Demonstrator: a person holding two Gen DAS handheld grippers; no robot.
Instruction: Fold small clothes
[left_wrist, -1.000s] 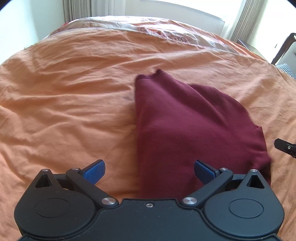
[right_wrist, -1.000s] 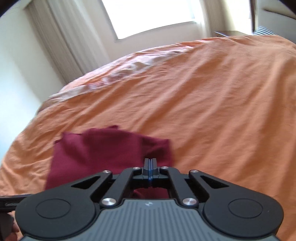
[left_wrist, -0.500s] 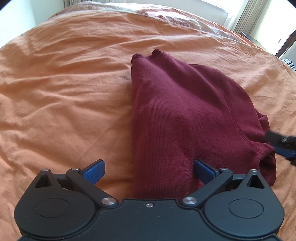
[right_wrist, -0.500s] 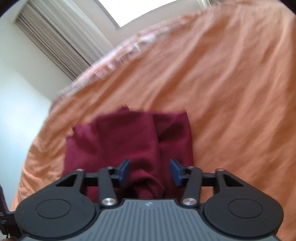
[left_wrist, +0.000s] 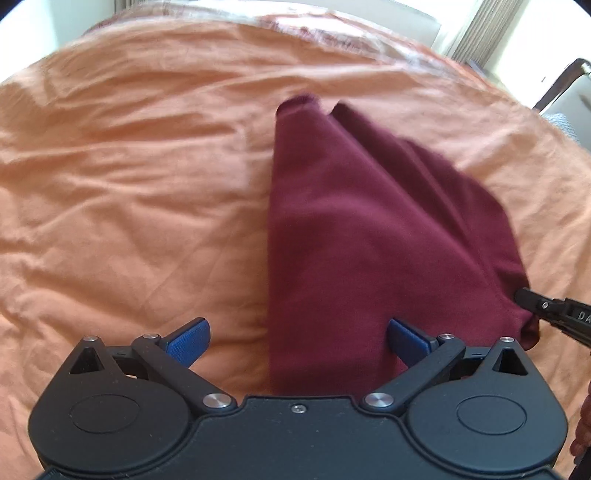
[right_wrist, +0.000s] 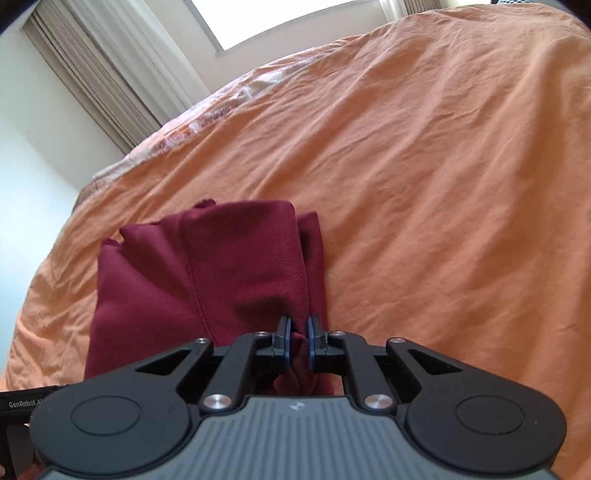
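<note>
A dark red knit garment (left_wrist: 369, 229) lies partly folded on the orange bedsheet (left_wrist: 129, 184). My left gripper (left_wrist: 297, 338) hovers open over its near edge; the cloth passes between the blue pads without being pinched. In the right wrist view the same garment (right_wrist: 221, 273) bunches up toward my right gripper (right_wrist: 298, 341), whose blue pads are shut on a fold of its near edge. That right gripper's tip (left_wrist: 546, 308) shows at the garment's right corner in the left wrist view.
The wrinkled orange sheet (right_wrist: 443, 184) covers the whole bed. Curtains (right_wrist: 103, 77) and a bright window stand behind the bed's far end. A chair frame (left_wrist: 565, 85) shows at the far right. A hand (left_wrist: 583, 424) is at the right edge.
My right gripper went from open around the garment's near edge to shut on a fold of it. The left gripper pulled back slightly and stayed open.
</note>
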